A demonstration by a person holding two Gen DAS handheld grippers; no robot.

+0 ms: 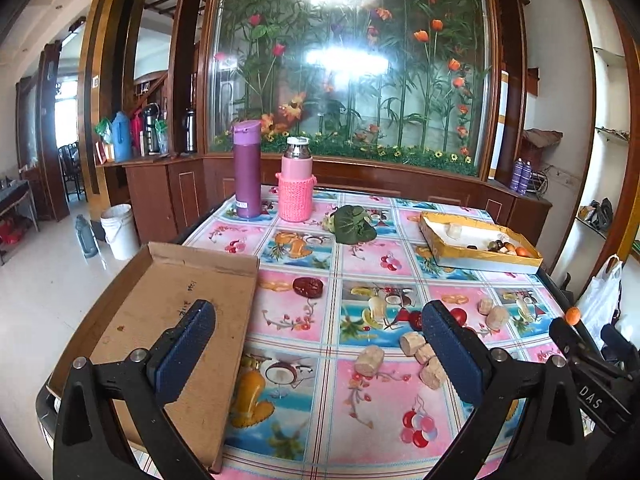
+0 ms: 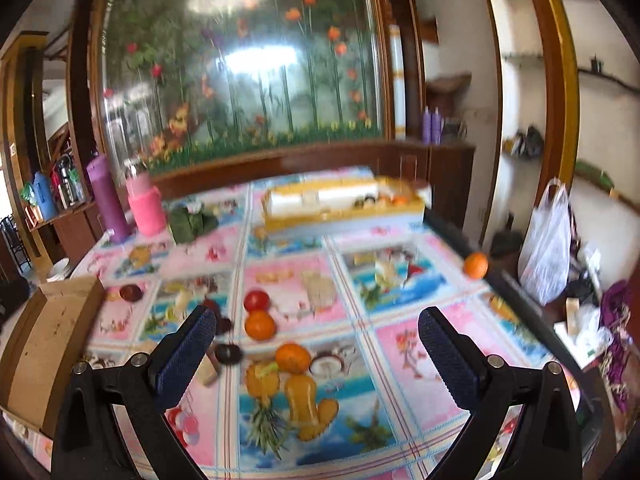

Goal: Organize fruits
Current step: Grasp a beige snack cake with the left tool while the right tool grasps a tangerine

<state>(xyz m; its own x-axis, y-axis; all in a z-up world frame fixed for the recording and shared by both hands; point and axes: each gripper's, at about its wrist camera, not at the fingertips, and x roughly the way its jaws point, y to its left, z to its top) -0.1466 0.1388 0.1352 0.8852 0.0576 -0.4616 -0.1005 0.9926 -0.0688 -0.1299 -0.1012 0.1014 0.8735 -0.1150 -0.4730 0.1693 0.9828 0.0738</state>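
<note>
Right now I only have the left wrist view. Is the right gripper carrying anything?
Observer: No. The right gripper is open, with nothing between its fingers.
Operator: Any oranges near it? My finger blocks that patch.
Observer: Yes. A near orange lies just ahead of it on the table, and a far orange sits beyond that, next to a red round fruit.
Operator: Anything else close by?
Observer: A dark round fruit lies on the cloth close to its left finger.

Left gripper [image 1: 318, 322], right gripper [image 2: 318, 328], black frames, blue textured pads, silver screws
</note>
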